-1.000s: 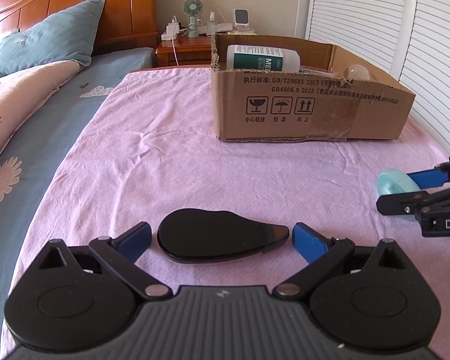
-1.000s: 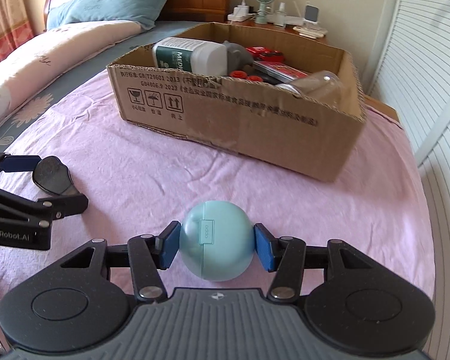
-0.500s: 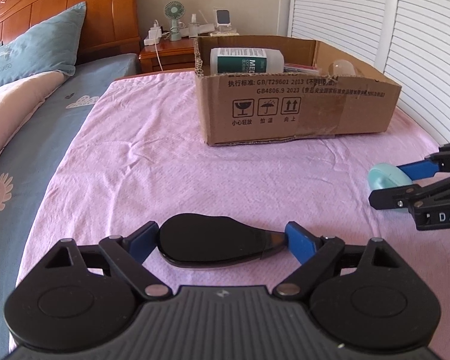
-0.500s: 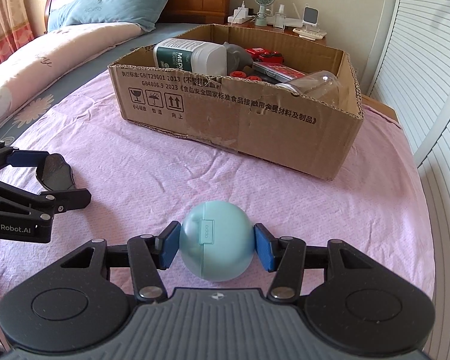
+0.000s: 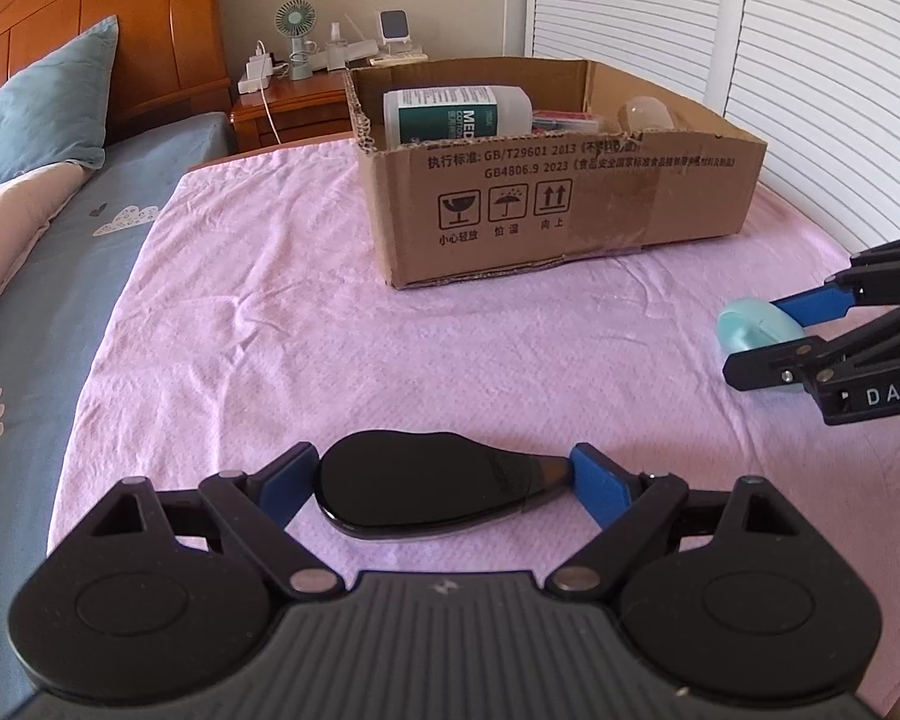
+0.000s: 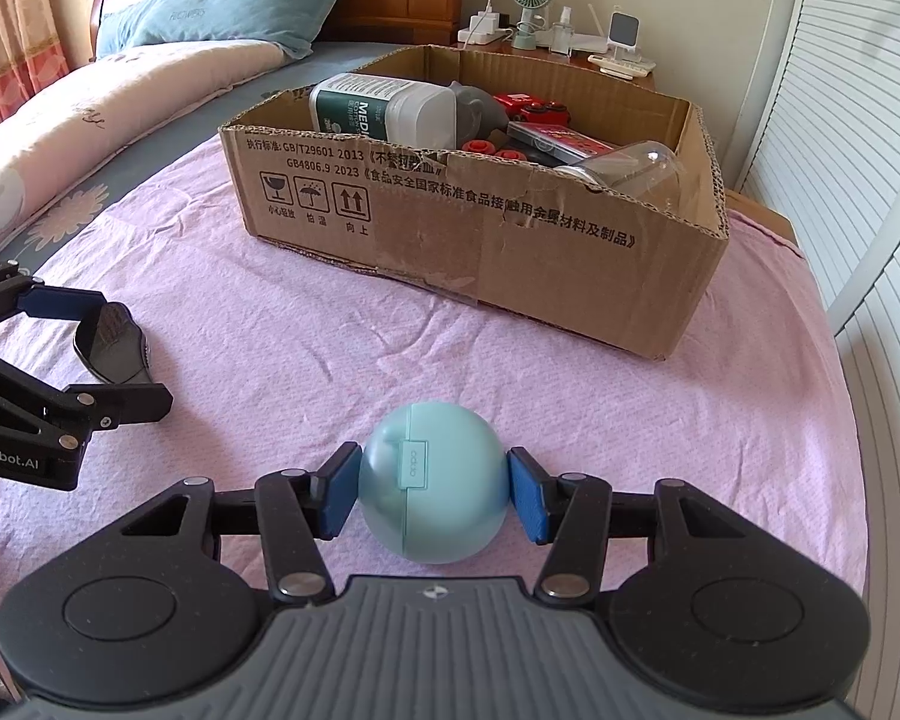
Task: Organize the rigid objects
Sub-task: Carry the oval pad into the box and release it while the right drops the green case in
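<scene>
My left gripper [image 5: 441, 477] is shut on a flat black teardrop-shaped case [image 5: 426, 489] and holds it just above the pink bedspread. It also shows in the right wrist view [image 6: 111, 339]. My right gripper [image 6: 432, 495] is shut on a round light-blue case [image 6: 432, 492], seen at the right in the left wrist view [image 5: 756, 324]. An open cardboard box [image 5: 570, 204] stands ahead on the bed [image 6: 480, 252]. It holds a white and green bottle [image 6: 384, 108], red items and a clear bottle.
The pink bedspread [image 5: 330, 360] covers the near bed. Pillows [image 6: 228, 0] and a wooden headboard lie to the left. A nightstand [image 5: 288, 108] with a small fan stands behind the box. White louvred doors [image 5: 810, 60] run along the right.
My left gripper closed onto the black case and lifted it slightly, drawing nearer the box. My right gripper kept its hold on the blue case and moved a little closer to the box.
</scene>
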A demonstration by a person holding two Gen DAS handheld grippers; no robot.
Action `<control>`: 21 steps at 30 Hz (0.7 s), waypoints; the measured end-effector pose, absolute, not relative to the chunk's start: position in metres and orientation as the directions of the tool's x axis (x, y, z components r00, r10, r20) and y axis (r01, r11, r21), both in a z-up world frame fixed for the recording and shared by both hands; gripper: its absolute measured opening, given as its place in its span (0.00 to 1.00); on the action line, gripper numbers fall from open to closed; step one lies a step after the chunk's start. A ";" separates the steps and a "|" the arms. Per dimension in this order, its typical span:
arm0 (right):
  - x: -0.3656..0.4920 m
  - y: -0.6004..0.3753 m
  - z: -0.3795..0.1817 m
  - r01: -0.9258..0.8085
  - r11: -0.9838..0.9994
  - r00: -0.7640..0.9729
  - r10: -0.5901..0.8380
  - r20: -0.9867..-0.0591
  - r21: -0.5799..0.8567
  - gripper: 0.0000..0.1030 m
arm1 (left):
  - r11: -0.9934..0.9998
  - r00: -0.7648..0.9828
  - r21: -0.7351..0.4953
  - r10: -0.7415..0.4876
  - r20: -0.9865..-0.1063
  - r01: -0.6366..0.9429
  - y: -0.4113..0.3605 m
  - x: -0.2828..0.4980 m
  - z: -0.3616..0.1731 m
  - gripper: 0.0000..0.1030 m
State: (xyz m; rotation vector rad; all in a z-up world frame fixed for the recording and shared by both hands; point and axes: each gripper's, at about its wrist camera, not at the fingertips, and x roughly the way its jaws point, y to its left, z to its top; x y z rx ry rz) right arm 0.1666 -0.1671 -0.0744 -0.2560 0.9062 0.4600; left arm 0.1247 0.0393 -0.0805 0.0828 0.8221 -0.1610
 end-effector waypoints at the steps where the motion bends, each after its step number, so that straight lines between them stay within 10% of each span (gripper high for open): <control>1: 0.167 -0.167 -0.073 -0.490 0.872 0.524 0.280 -0.805 -0.016 0.56 | 0.983 0.664 0.009 -0.116 -0.738 0.182 0.040 0.125 -0.080 0.87; 21: 0.245 -0.155 0.013 -0.503 0.860 0.649 0.309 -0.695 -0.086 0.56 | 0.960 0.676 0.007 -0.191 -0.712 0.279 0.052 0.136 -0.019 0.87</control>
